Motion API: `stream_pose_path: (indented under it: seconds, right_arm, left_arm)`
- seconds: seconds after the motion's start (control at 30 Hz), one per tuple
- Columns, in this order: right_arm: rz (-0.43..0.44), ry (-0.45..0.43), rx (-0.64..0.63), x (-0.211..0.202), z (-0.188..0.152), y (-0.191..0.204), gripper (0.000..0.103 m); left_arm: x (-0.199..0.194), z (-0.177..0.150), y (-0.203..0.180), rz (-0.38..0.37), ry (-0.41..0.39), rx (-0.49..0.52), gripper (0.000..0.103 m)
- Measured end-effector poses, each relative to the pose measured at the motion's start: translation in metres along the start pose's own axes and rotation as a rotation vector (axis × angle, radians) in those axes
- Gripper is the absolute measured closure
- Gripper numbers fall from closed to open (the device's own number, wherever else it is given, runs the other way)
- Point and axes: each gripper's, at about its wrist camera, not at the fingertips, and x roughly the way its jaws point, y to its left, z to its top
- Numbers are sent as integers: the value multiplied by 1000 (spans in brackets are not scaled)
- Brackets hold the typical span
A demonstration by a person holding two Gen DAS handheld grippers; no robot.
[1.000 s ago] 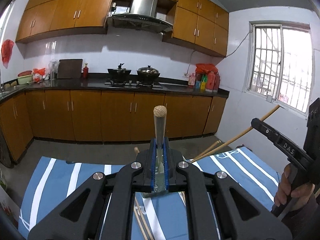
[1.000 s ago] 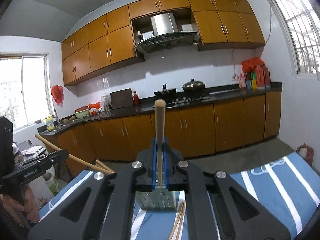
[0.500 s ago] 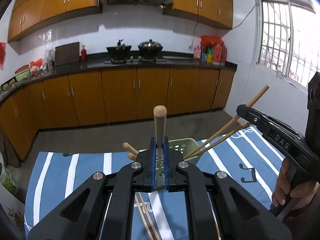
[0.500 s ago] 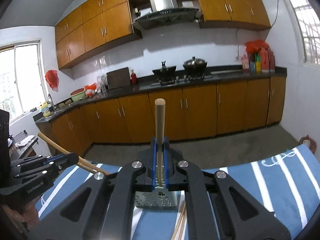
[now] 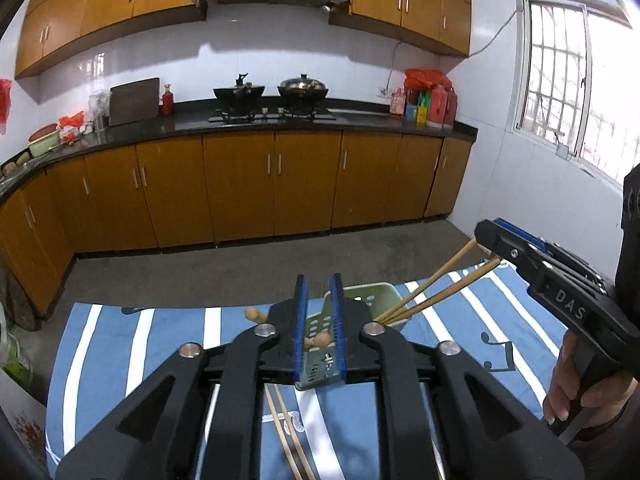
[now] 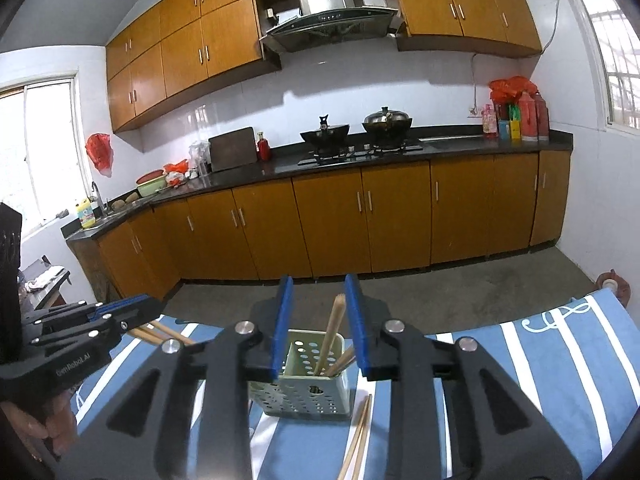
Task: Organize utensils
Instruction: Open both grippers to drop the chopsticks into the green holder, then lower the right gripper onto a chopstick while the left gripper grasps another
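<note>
From the left wrist, your left gripper (image 5: 319, 300) is opening, nothing pinched, its jaws framing the green perforated basket (image 5: 384, 294) standing on the striped tabletop (image 5: 132, 344). Wooden sticks (image 5: 440, 286) are leaning out of the basket toward your right gripper (image 5: 490, 236). Two loose chopsticks (image 5: 286, 428) are lying nearer you.

From the right wrist, your right gripper (image 6: 319, 314) is opening too, empty; a wooden handle (image 6: 332, 328) is standing in the basket (image 6: 296, 396) between its jaws. Your left gripper (image 6: 132, 312) is hovering beside.

Blue white-striped tablecloth (image 6: 560, 360) with green perforated utensil basket (image 6: 298, 394) and loose chopsticks (image 6: 358, 436)
</note>
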Motion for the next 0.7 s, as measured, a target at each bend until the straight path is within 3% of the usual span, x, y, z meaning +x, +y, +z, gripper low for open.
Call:
stream_pose_path:
  seconds: [0.07,0.23,0.4,0.57,0.67,0.7]
  right_arm:
    - [-3,-13,4,-7,0,-1,74]
    - [-27,-64,8,-39,-7,-11,69]
    - [-98,-43,19,-66,-44,-35,68]
    - [-158,131,26,-50,-109,-55,68]
    - [-152,272,61,-30,-153,-61,71]
    - [-142,318,70,-23,-168,-60,77]
  left_arm:
    - [-5,2,1,1,-18,-10,79]
    - [-23,3,8,12,-65,-34,79]
    - [-51,-19,17,30,-109,-42,79]
    - [-52,-69,30,98,-60,-42,76]
    - [-35,-107,42,126,29,-60,74]
    - [-27,-120,47,145,65,-72,74]
